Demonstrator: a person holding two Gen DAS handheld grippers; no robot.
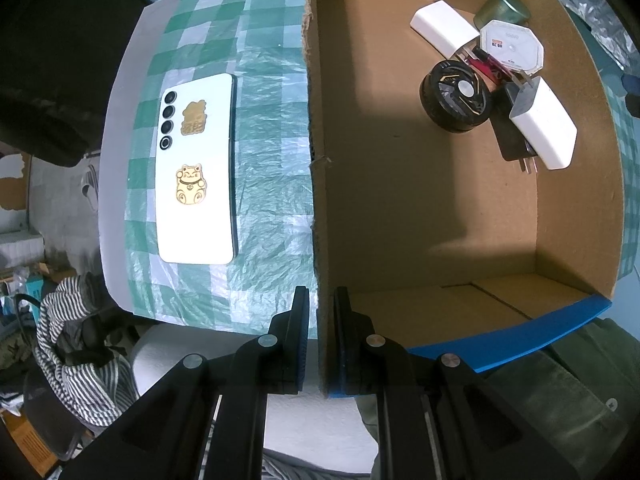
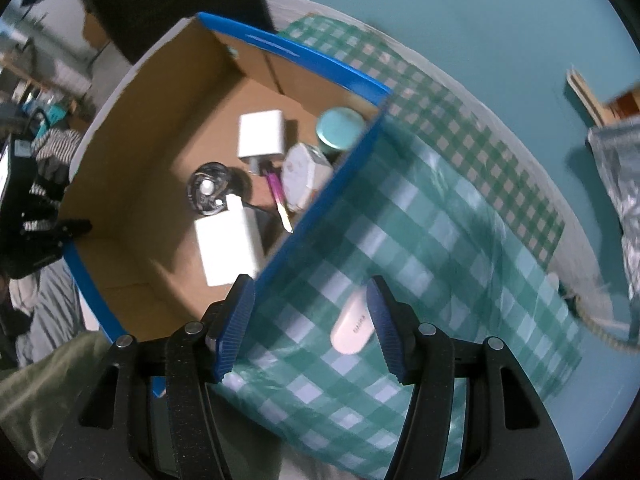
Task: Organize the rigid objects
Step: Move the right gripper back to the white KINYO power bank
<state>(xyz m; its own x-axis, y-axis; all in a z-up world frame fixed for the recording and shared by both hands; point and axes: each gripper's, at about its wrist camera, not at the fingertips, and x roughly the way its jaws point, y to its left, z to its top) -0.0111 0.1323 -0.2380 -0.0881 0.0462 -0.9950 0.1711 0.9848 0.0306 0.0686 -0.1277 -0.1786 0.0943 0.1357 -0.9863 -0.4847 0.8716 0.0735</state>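
Counting two white chargers (image 1: 542,128), one phone (image 1: 196,168), one box (image 1: 420,200).

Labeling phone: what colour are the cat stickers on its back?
Gold, on the white phone; left wrist view.

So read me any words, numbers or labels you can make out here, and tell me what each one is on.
Octagonal white box: red print that looks like "18 20", uncertain; the grey line above it is too small to read.
White oval case on the checked cloth: grey lettering, too blurred to read.
White phone: gold cat stickers only, no readable words.
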